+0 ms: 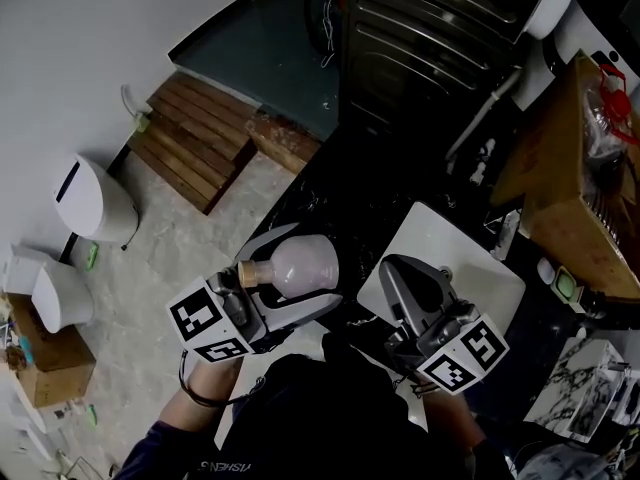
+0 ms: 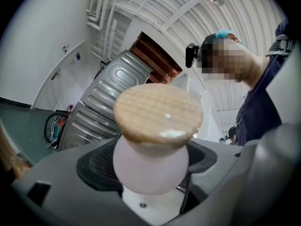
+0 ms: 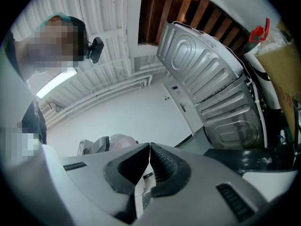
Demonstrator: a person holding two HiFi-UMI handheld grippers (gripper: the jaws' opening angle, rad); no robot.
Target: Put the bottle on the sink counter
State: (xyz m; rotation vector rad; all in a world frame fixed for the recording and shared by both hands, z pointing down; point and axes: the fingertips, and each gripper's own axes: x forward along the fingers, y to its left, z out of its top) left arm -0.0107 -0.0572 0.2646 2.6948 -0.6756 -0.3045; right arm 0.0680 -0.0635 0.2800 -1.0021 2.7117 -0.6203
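A pale pink round bottle [image 1: 305, 265] with a wooden stopper [image 1: 250, 274] lies sideways in my left gripper [image 1: 318, 266], which is shut on it and holds it in the air over the dark counter [image 1: 340, 203]. In the left gripper view the stopper [image 2: 157, 112] fills the middle and the bottle [image 2: 150, 171] sits between the jaws. My right gripper [image 1: 400, 268] hovers over a white board [image 1: 480, 268], shut with nothing in it. In the right gripper view its pads [image 3: 160, 161] touch and the bottle [image 3: 120, 140] shows at the left.
A grey ribbed metal appliance [image 1: 430, 38] stands at the back. A wooden crate [image 1: 570, 178] is at the right, with a marbled box [image 1: 585, 383] below it. On the floor at the left are a wooden pallet [image 1: 195, 138], white bins [image 1: 95, 198] and a cardboard box [image 1: 50, 363].
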